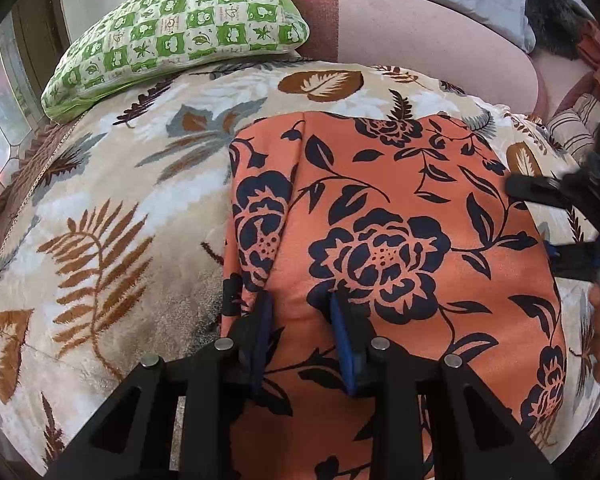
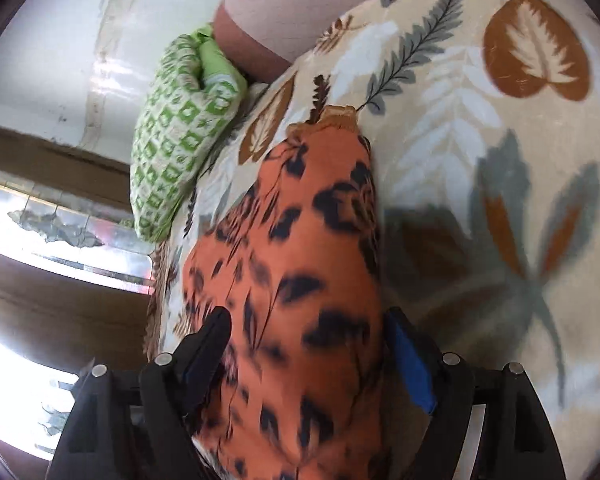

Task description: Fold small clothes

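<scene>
Fabric is the centre of everything here: an orange garment with a dark navy flower print lies spread on the leaf-patterned blanket, and every other thing is best placed against it. Beyond its far edge sits the green checked pillow, well apart from the cloth, with a pinkish bolster further behind, so neither hinders a fold.

The left gripper rests on the garment's near edge, its blue-padded fingers pressing into the cloth with a small ridge of fabric raised between them. The jaws stand partly apart, not clenched; it looks like a pinch being set up or an anchor holding the near edge flat, though the pictures do not settle which.

The right gripper works from the garment's right side. In its own view, a thick band of the orange cloth runs between its fingers, which sit spread on either side of it rather than squeezed shut. The cloth there is blurred and seems to stand up off the blanket, which suggests that side is being carried; whether the pads actually bite the fabric cannot be told.

Judging by the flat, roughly rectangular spread and a lengthwise crease left of the middle, the fold is partly made. The likely reason for two holds is plain: one edge steadied, the other brought across.
</scene>
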Tool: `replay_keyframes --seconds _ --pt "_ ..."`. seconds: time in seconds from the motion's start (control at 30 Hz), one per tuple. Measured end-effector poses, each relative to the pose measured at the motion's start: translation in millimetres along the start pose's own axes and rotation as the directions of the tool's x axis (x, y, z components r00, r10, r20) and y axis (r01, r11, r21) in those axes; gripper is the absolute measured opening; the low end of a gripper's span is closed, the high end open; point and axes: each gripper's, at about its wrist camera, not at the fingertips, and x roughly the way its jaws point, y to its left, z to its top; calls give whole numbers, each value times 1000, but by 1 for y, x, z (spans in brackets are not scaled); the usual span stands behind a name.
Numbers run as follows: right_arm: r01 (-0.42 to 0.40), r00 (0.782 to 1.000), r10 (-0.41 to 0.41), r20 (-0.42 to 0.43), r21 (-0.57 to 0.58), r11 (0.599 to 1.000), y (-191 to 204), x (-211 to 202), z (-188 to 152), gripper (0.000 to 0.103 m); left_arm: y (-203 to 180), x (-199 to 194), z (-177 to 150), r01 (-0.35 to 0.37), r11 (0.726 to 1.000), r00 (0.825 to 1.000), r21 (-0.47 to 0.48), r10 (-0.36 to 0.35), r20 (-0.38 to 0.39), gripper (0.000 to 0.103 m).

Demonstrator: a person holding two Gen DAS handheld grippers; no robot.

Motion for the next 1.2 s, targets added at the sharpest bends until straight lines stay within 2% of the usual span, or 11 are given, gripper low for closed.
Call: replay_keyframes --seconds 0.03,0.1,0.2,0.23,0.33,0.37,0.4,0.5,0.77,0.9,1.2 --pt "-17 1000 17 -15 9 1000 0 6 2 80 0 0 0 0 1000 1000 -2 0 0 30" --pt "-33 999 33 -12 7 999 -1 5 0 33 3 1 0 16 1000 1000 -11 -16 1 31" --pt "-40 999 42 -16 138 990 -33 10 -2 34 -4 1 1 -2 1000 1000 15 2 1 31" --pt "-39 999 41 -11 113 993 -28 7 -3 34 -4 1 0 -6 1000 1000 16 6 3 31" --pt "1 1000 0 -14 38 999 -5 -2 -3 56 1 1 0 8 1000 1000 1 -8 3 31" --pt "4 1000 -4 -5 18 1000 3 -6 0 72 1 2 1 9 1000 1000 0 -9 2 31" --pt "21 999 -21 24 -8 1000 8 -13 1 78 0 1 1 6 1000 1000 4 -6 1 31" --pt "64 996 -61 63 -50 997 20 -13 12 83 0 1 1 6 1000 1000 4 -6 0 31" --pt "81 997 -81 -5 -2 997 14 28 32 84 0 1 1 6 1000 1000 5 -6 -1 32" --pt "91 995 -91 -33 9 996 3 37 29 56 0 2 1 8 1000 1000 7 -8 -1 32" --pt "76 997 -75 -28 24 997 -2 35 29 49 -1 1 1 3 1000 1000 9 -3 2 32"
